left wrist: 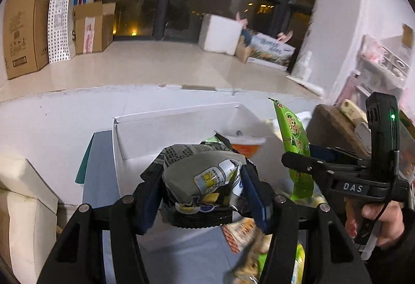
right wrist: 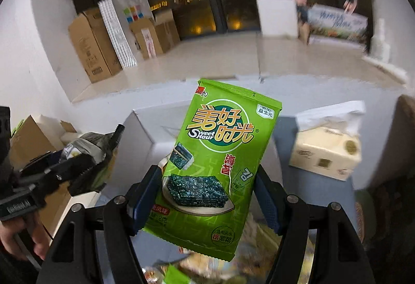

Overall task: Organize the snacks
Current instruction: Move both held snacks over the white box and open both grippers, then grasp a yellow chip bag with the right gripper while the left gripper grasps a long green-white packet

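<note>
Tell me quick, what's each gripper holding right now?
Left gripper: closed on a grey snack packet.
Right gripper: closed on a green seaweed packet.

You have open room above the white box (left wrist: 179,128). The tissue box (right wrist: 325,151) stands on your right, cardboard boxes (right wrist: 28,138) on your left.
</note>
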A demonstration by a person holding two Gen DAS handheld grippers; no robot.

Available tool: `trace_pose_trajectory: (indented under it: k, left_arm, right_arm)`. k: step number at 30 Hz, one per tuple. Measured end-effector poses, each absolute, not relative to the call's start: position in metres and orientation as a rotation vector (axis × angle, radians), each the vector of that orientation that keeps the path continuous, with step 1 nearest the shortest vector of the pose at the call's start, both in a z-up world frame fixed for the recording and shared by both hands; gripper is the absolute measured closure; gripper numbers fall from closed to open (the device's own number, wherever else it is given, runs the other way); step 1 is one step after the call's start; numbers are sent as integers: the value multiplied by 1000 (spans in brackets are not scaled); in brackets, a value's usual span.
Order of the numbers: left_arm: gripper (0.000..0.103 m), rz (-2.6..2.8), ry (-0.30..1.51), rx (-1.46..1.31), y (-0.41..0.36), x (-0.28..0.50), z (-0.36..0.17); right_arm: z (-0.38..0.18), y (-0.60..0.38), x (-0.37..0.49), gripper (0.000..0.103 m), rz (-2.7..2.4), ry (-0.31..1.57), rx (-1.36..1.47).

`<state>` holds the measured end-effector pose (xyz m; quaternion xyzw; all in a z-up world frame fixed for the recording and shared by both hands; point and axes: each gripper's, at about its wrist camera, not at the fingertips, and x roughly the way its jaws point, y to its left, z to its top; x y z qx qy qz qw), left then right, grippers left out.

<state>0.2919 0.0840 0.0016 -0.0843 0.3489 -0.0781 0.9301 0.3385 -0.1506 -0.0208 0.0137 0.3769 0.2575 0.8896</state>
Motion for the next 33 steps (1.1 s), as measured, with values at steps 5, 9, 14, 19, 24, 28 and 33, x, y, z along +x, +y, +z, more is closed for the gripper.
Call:
trace_pose_trajectory:
  k: [5, 9, 14, 19, 24, 28, 33]
  left_arm:
    - [27, -120, 831, -159, 87, 330, -18]
    - [0, -61, 860, -100, 85, 337, -25]
    - [0, -57, 873, -119, 89, 330, -29]
    - [0, -67, 867, -139, 89, 315, -26]
    - [0, -77, 873, -118, 82, 292, -25]
    - [0, -107, 864, -103, 71, 262, -25]
    - [0, -149, 855, -100, 56, 208, -31]
  right_arm:
    - [-31, -130, 387, 18, 491, 857, -31]
    - [-37, -128, 406, 8, 465, 904, 12]
    - [-44, -129, 401, 0, 469, 916, 6]
    - [-33, -129, 393, 0, 488, 870, -20]
    - [-7, -142, 383, 0, 499, 809, 36]
    - [4, -156, 357, 0, 512, 792, 10]
    - [-5, -186, 295, 0, 500, 780, -43]
